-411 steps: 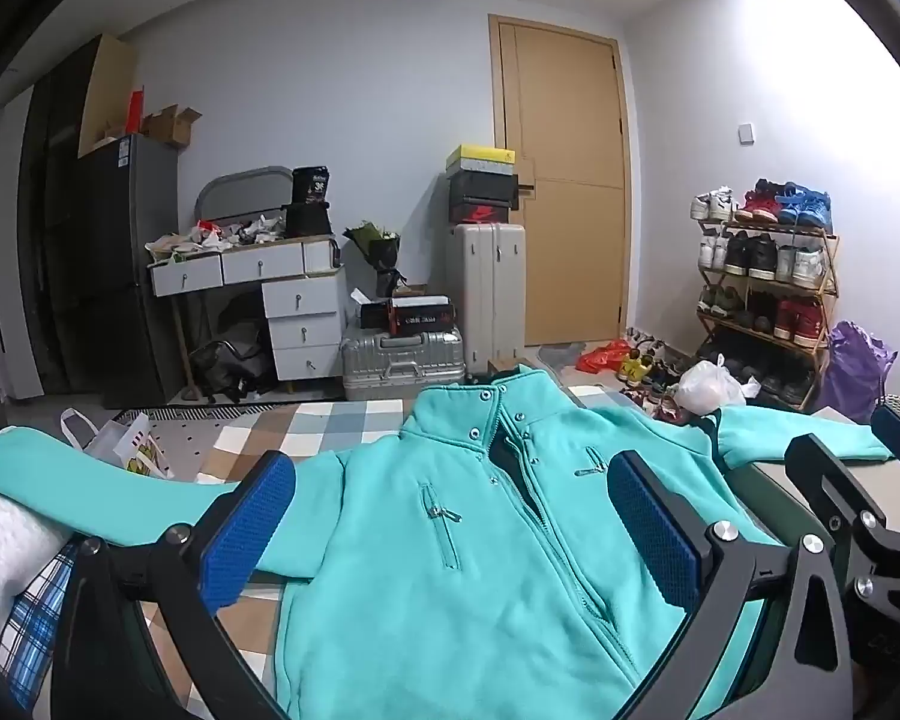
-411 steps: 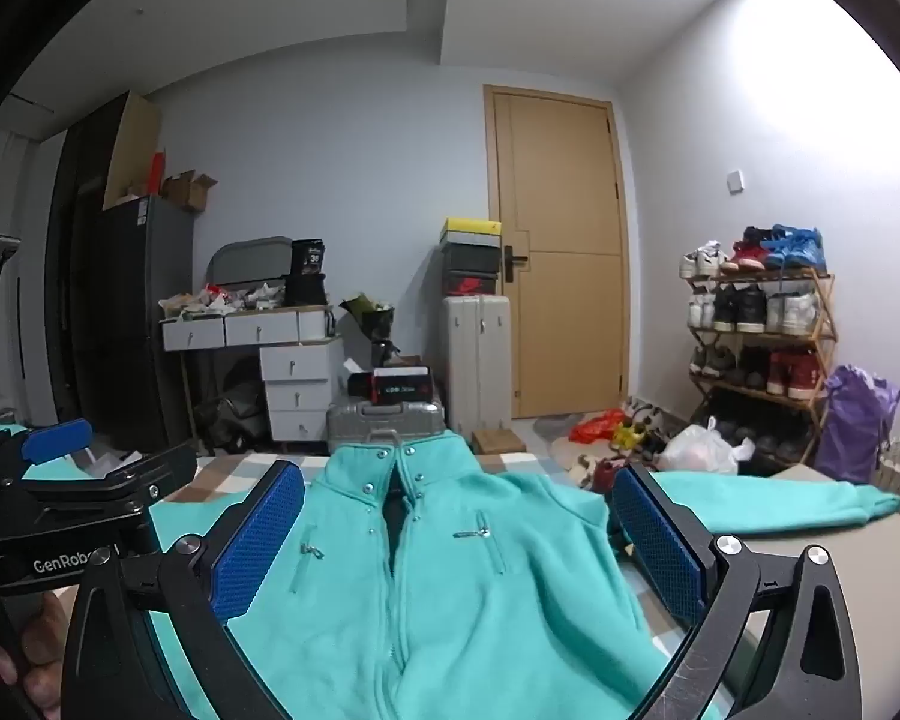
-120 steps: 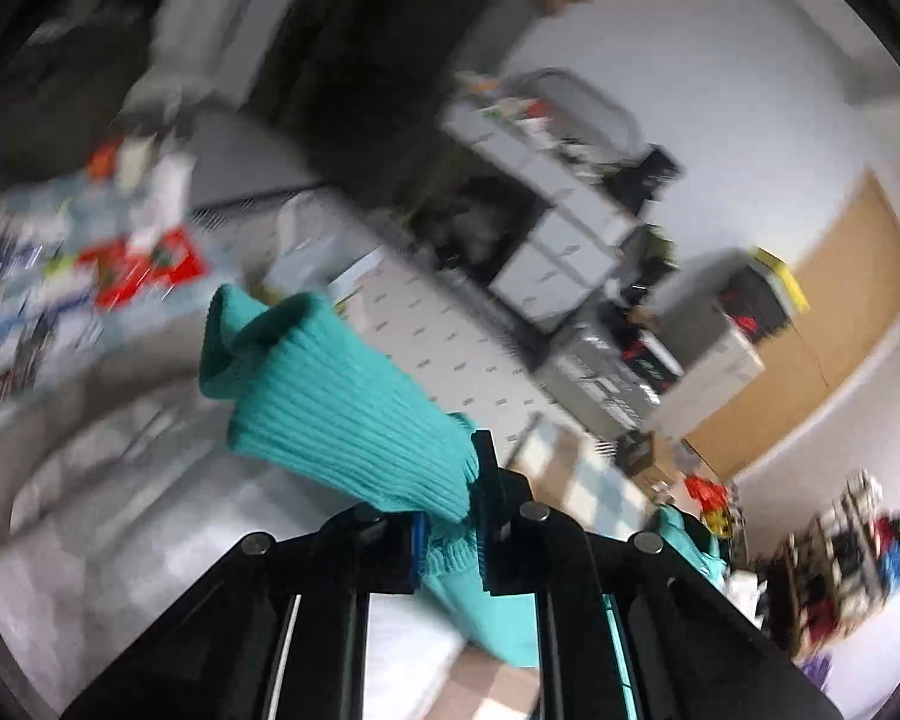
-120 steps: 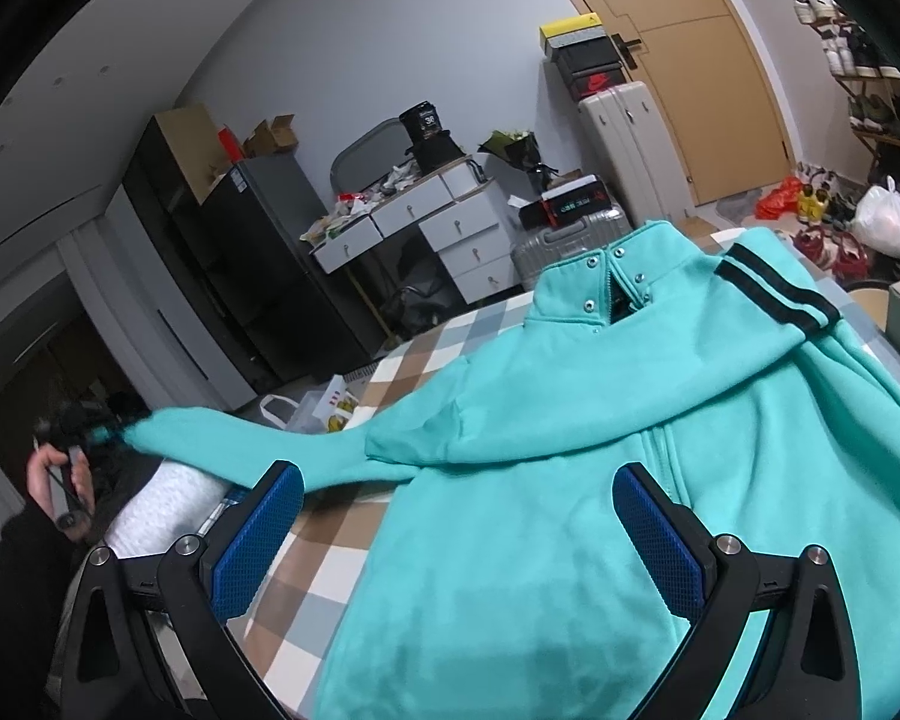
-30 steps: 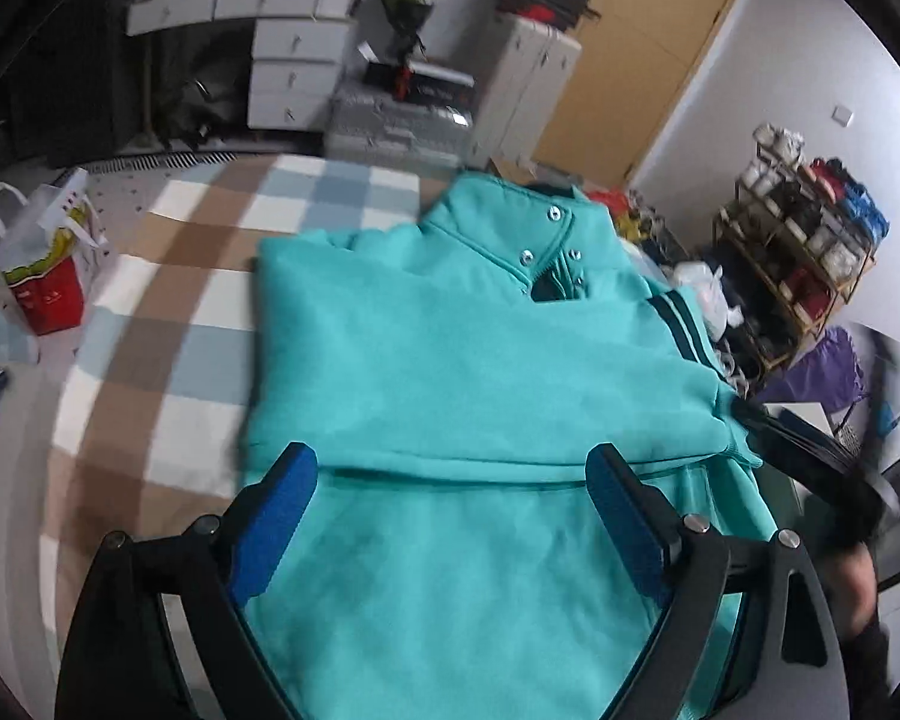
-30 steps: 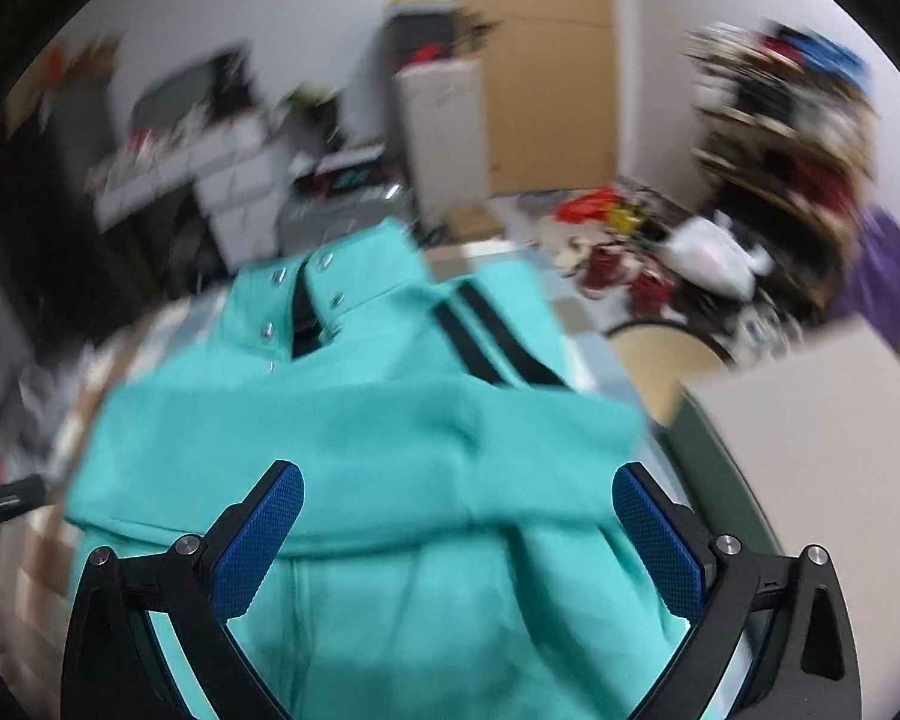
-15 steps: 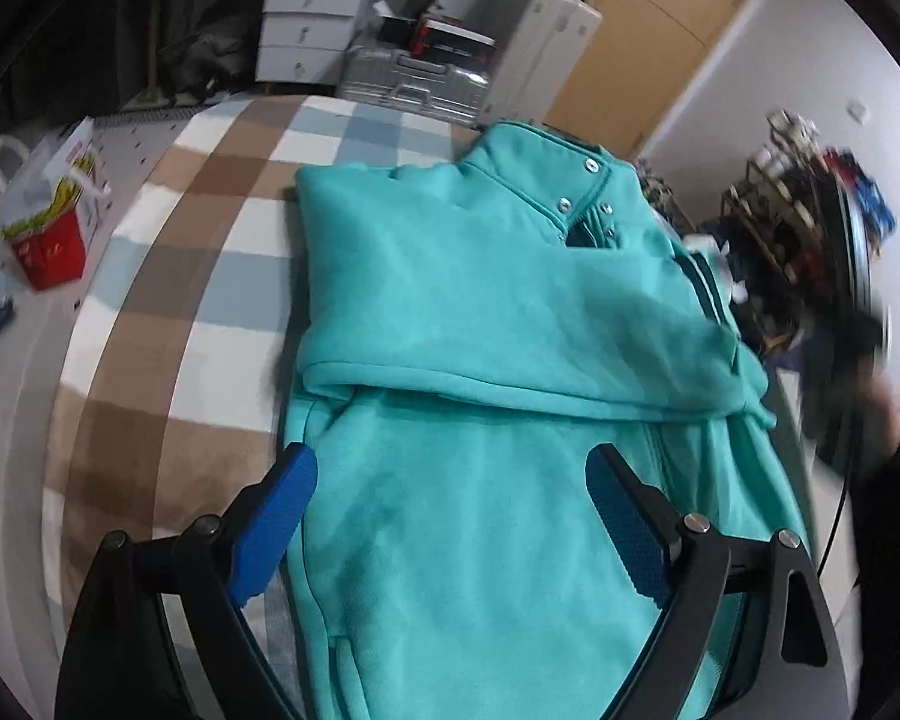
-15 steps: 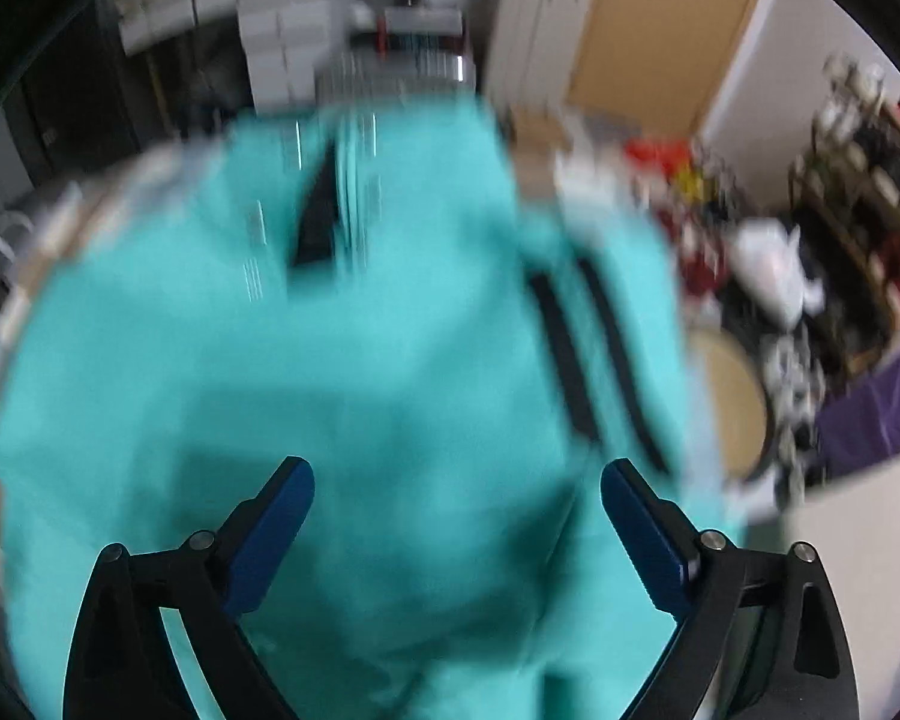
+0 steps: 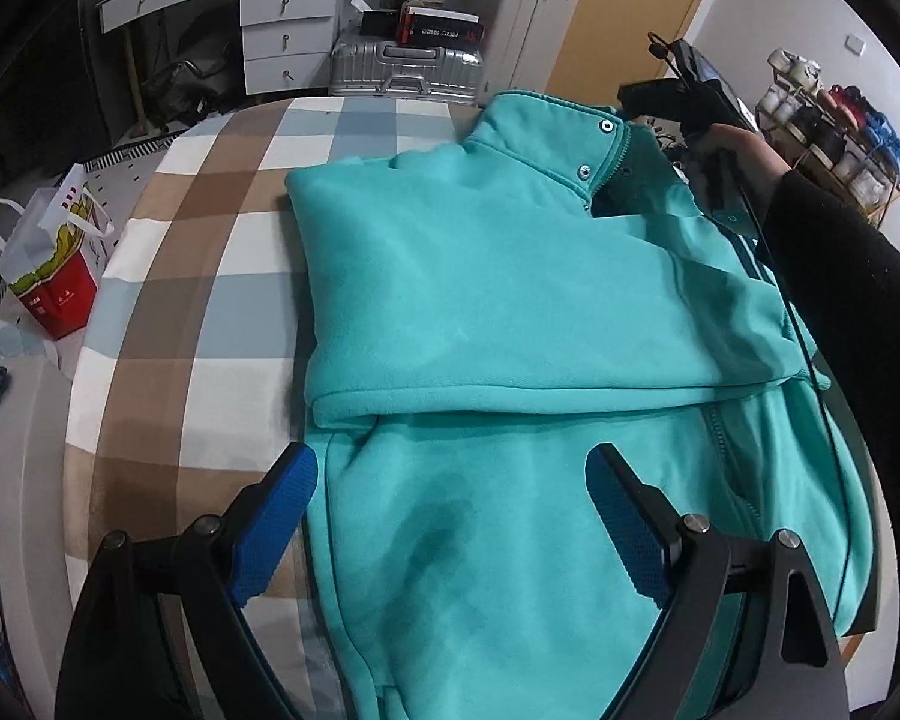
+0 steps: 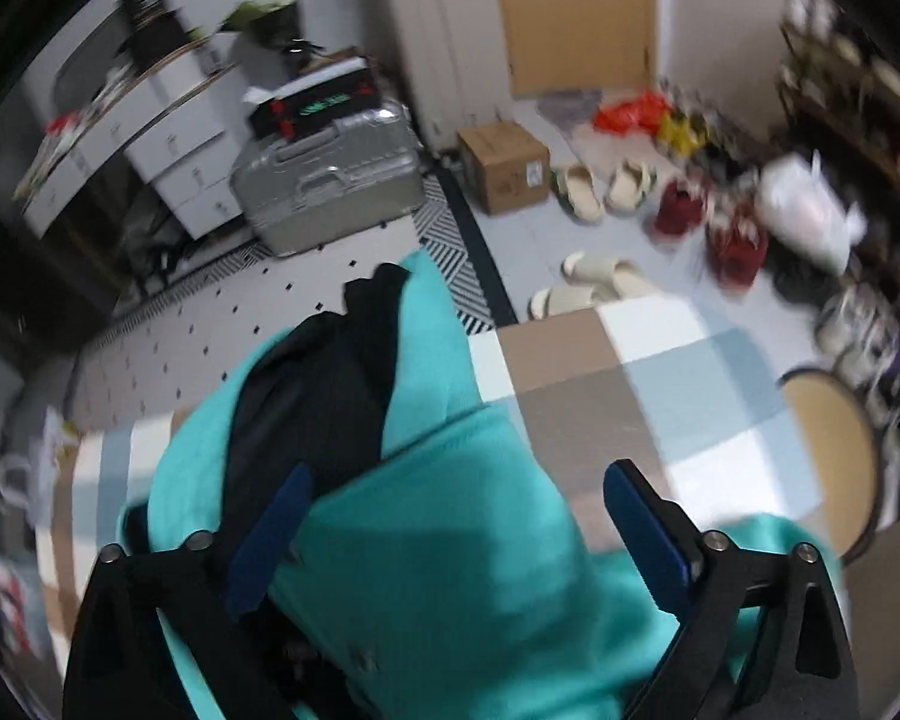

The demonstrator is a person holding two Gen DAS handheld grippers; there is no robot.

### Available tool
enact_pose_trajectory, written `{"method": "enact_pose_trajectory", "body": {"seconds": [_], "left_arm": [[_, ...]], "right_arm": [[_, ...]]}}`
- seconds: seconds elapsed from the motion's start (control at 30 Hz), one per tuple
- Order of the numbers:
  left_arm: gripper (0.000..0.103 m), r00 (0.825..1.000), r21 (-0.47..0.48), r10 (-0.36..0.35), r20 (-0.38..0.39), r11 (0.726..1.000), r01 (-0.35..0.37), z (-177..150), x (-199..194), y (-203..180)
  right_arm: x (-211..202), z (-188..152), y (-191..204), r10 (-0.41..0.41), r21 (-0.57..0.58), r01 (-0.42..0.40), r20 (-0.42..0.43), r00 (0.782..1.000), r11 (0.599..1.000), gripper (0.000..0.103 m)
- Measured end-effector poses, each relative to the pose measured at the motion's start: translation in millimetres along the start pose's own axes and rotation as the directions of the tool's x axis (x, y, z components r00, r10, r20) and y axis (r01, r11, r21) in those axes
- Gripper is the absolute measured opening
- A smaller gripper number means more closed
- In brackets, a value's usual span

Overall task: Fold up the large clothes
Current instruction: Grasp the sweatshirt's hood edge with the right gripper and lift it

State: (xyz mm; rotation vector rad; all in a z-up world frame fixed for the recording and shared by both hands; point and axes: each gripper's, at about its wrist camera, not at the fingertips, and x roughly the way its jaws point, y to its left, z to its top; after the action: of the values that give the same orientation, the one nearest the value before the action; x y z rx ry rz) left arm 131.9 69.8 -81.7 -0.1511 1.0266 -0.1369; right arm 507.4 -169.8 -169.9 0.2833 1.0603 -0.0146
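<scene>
A teal zip-up jacket (image 9: 510,312) lies front-up on a checked cloth, with both sleeves folded across its chest. My left gripper (image 9: 450,516) is open and empty, hovering above the jacket's lower left body. My right gripper (image 10: 456,528) is open and empty, right over the jacket's collar (image 10: 402,360) with its dark lining showing. In the left wrist view the right gripper (image 9: 684,102) and the black-sleeved arm holding it reach to the collar from the right.
The checked cloth (image 9: 168,276) covers the table. A red and white shopping bag (image 9: 48,264) stands on the floor at left. A silver suitcase (image 10: 330,180), a cardboard box (image 10: 504,168), slippers (image 10: 594,288) and shoes lie beyond the table.
The right gripper has swung forward from over the jacket's chest to its collar. The left gripper has dropped a little closer to the jacket's lower body.
</scene>
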Motion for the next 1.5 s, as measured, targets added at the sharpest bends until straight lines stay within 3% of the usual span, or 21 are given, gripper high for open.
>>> {"method": "enact_pose_trajectory", "body": {"seconds": [0.07,0.1,0.13,0.27,0.4,0.47,0.6,0.73,0.8,0.83,0.87,0.97,1.07,1.2,1.3,1.33,1.4,1.43,1.5], "left_arm": [[0.088,1.0,0.002,0.019,0.007,1.0,-0.019,0.8,1.5,0.7],[0.088,1.0,-0.004,0.022,0.006,1.0,-0.022,1.2,1.8,1.0],[0.088,1.0,-0.012,0.018,0.004,1.0,-0.018,1.3,1.9,1.6],[0.088,1.0,-0.03,0.005,0.001,1.0,-0.005,-0.2,-0.9,1.5],[0.088,1.0,-0.045,-0.004,0.008,0.999,0.005,-0.9,-4.5,0.8],[0.088,1.0,-0.055,-0.018,0.008,0.998,0.018,-0.5,-5.3,0.8],[0.088,1.0,-0.057,-0.015,0.008,0.998,0.016,-0.3,-4.9,-0.4],[0.088,1.0,-0.069,-0.017,-0.009,0.997,0.017,-1.2,-1.1,2.3],[0.088,1.0,-0.072,-0.019,-0.021,0.997,0.018,-1.5,1.5,3.9],[0.088,1.0,-0.073,-0.018,-0.024,0.997,0.016,-1.9,2.2,4.1],[0.088,0.999,-0.074,-0.019,-0.028,0.997,0.017,-1.3,3.4,5.2],[0.088,1.0,-0.076,-0.016,-0.026,0.997,0.014,-0.5,4.4,6.0],[0.088,0.999,-0.072,-0.015,-0.034,0.997,0.013,-0.1,7.3,5.0],[0.088,0.999,-0.054,0.001,-0.047,0.999,-0.004,-1.4,11.9,3.0],[0.088,0.998,-0.044,0.014,-0.056,0.999,-0.016,-3.2,15.2,2.2],[0.088,0.998,-0.038,0.015,-0.061,0.999,-0.017,-3.4,16.1,1.4],[0.088,0.998,-0.026,0.017,-0.062,0.999,-0.019,-3.9,16.7,-0.2],[0.088,0.998,-0.02,0.02,-0.059,1.0,-0.021,-3.6,16.1,-1.1],[0.088,0.999,-0.009,0.022,-0.047,1.0,-0.023,-2.7,14.0,-2.4]], "right_arm": [[7.1,1.9,0.1,-0.016,0.001,0.016,-0.028,0.999,1.0,0.05],[5.3,-0.8,3.3,-0.03,-0.035,0.029,-0.03,0.999,0.999,0.042],[-1.3,-4.6,7.1,-0.039,-0.083,0.037,-0.017,0.999,0.996,0.027],[-57.1,-34.0,24.9,-0.002,-0.287,0.03,0.097,0.995,0.957,0.018],[-108.8,-82.7,25.4,0.086,-0.388,-0.039,0.105,0.991,0.921,0.017],[-120.3,-107.0,20.1,0.101,-0.41,-0.069,0.057,0.993,0.909,0.017],[-118.8,-148.3,-2.3,0.125,-0.343,-0.147,-0.084,0.989,0.928,0.018],[-119.1,-153.2,-17.7,0.138,-0.299,-0.181,-0.158,0.978,0.937,0.024],[-125.1,-141.4,-24.0,0.141,-0.273,-0.185,-0.175,0.974,0.944,0.036],[-129.5,-135.4,-26.1,0.142,-0.252,-0.184,-0.176,0.974,0.95,0.048],[-135.5,-126.0,-30.6,0.13,-0.236,-0.163,-0.147,0.981,0.958,0.063],[-148.8,-100.9,-39.8,0.101,-0.205,-0.109,-0.051,0.994,0.973,0.079],[-147.1,-72.6,-38.5,0.064,-0.171,-0.062,0.01,0.998,0.983,0.079],[-113.9,-24.0,-18.9,0.0,-0.158,0.006,0.039,0.999,0.987,0.079],[-75.5,-2.8,-9.2,-0.08,-0.149,0.079,0.001,0.997,0.986,0.079],[-67.0,0.3,-11.9,-0.115,-0.142,0.112,-0.015,0.993,0.984,0.076],[-56.6,4.0,-11.4,-0.178,-0.184,0.173,-0.008,0.984,0.968,0.036],[-53.9,3.1,-3.8,-0.232,-0.236,0.228,0.01,0.973,0.945,0.01],[-64.6,-5.1,17.1,-0.252,-0.341,0.273,0.107,0.962,0.9,0.01]]}}
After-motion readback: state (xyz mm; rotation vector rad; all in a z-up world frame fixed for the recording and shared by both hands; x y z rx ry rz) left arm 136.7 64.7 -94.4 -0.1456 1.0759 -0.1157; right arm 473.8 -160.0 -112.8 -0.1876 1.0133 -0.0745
